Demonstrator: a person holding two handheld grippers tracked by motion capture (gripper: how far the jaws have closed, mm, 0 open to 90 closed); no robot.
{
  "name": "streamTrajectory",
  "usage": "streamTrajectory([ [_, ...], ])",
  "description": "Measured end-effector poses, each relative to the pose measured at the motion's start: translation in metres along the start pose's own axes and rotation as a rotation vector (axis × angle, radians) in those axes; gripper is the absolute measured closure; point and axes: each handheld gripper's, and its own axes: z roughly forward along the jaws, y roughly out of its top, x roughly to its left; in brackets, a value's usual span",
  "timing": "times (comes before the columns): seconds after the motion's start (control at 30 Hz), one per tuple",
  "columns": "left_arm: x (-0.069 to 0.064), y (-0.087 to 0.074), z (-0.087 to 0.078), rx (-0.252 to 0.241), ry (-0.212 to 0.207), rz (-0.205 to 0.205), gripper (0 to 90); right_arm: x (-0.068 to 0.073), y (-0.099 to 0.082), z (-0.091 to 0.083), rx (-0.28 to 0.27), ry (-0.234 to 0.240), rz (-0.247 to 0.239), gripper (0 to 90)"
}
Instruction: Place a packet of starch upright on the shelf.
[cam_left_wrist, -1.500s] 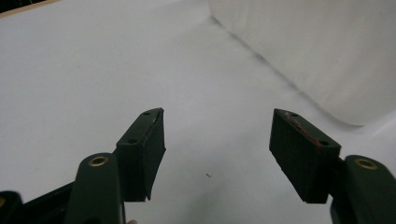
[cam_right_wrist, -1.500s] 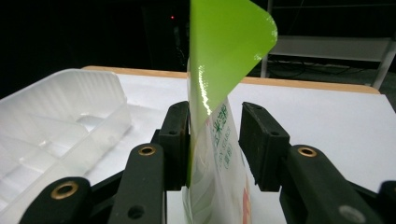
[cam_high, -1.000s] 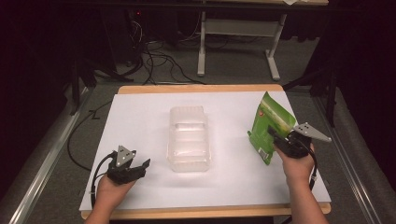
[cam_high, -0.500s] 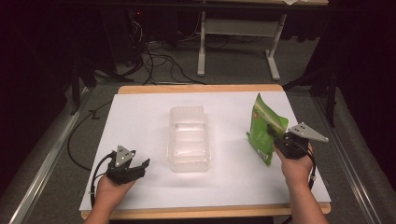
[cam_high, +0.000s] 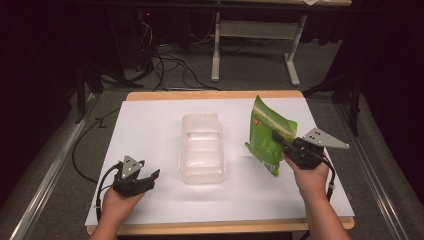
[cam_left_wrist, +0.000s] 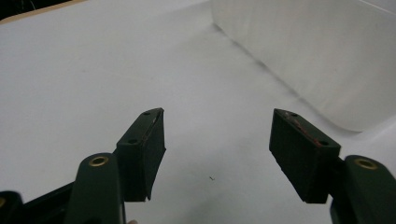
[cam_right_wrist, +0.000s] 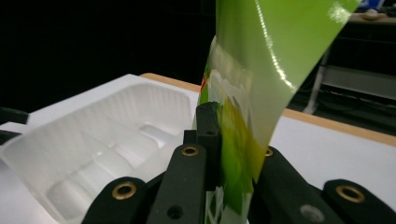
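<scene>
1. The left gripper (cam_high: 150, 176) rests low on the white sheet (cam_high: 150, 130) that covers the bench (cam_high: 215, 94), near the front left part, held from behind by the person's left hand (cam_high: 116, 202); a black cable loops out from it to the left
2. In the left gripper view the left gripper (cam_left_wrist: 217, 140) has its jaws standing wide apart with nothing between them, and bare white sheet (cam_left_wrist: 93, 70) shows in the gap
3. A clear plastic tray (cam_high: 201, 148) lies flat near the middle of the bench, its long side running away from the person; in the left gripper view its frosted wall (cam_left_wrist: 317, 51) rises at the upper right, just beyond the right jaw and apart from it
4. In the right gripper view the tray (cam_right_wrist: 93, 140) shows moulded hollows inside, and it lies to the left of the jaws
5. A green pouch (cam_high: 269, 134) stands tilted off the sheet, right of the tray and apart from it, its top edge leaning away from the person
6. The right gripper (cam_high: 278, 139) is clamped on the pouch's lower right part, with the right hand (cam_high: 312, 176) behind it; in the right gripper view the jaws of the right gripper (cam_right_wrist: 233, 140) press the glossy green pouch (cam_right_wrist: 266, 56) between them, and the pouch rises above them
</scene>
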Motion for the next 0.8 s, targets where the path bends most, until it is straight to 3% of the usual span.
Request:
streamTrajectory([
  [0.2,0.001,0.000,-0.002,-0.004,0.002,0.000,36.3,0.010,0.015,0.015,-0.033,0.066,0.014,89.1],
  [0.53,0.000,-0.001,-0.001,-0.006,0.002,0.000,36.3,0.033,0.041,0.052,-0.048,0.184,-0.017,89.1],
  [0.8,0.001,0.000,-0.002,-0.007,0.002,-0.001,36.2,0.058,0.054,0.086,-0.022,0.275,-0.059,89.1],
])
